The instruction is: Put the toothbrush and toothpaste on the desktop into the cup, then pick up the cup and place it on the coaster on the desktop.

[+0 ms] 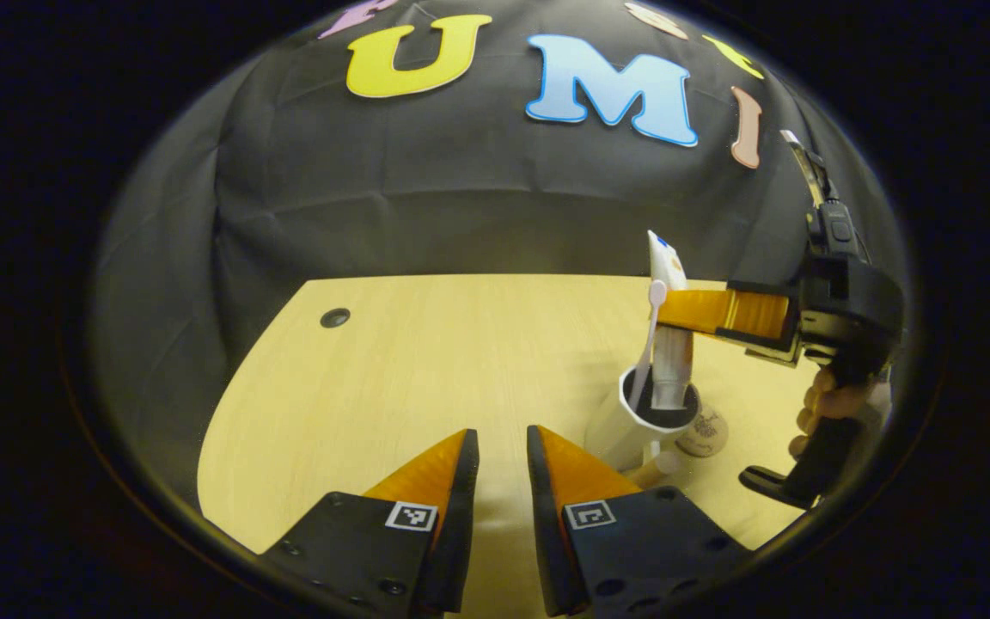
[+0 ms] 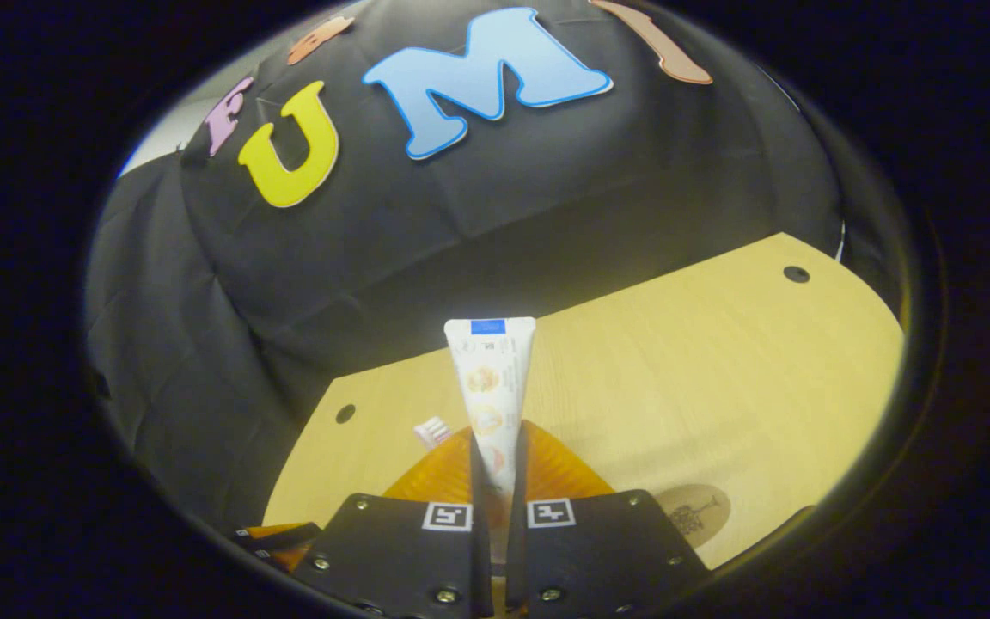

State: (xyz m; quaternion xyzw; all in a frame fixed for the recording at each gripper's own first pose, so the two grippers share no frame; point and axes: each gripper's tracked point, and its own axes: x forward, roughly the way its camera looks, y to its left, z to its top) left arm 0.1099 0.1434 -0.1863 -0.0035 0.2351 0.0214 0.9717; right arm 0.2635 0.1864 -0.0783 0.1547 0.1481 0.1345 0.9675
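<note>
**Toothpaste upright in cup, right jaws clamped on it — release next**

Right gripper (image 1: 671,311), right of centre in the left gripper view, closed on the toothpaste tube (image 1: 669,344) at mid-height. Fingers reach in horizontally from the right edge of frame; tube's long axis vertical, crimped end up, lower end already inside the white cup (image 1: 632,421). Same grip in the right gripper view: tube (image 2: 491,387) rising out of the nearly closed jaws at bottom centre, both fingers pressed against it.

Toothbrush (image 1: 650,344) already in the cup, leaning on the left rim, head up just beside the tube; bristle head (image 2: 431,430) also peeking left of the fingers.

Cup in the lower right of the left gripper view, coaster (image 1: 701,432) just behind it and to its right on the desktop (image 1: 426,370); contact impossible to tell. Coaster again at lower right (image 2: 693,513).

Left gripper (image 1: 502,468) at bottom centre, slightly apart, holding nothing, cup off to its right and near.

Judgement: tube insertion nearly done. Open, retract sideways clear of the toothbrush, then short cup transfer onto the coaster. Risk: dragging the tube and tipping the cup.
</note>
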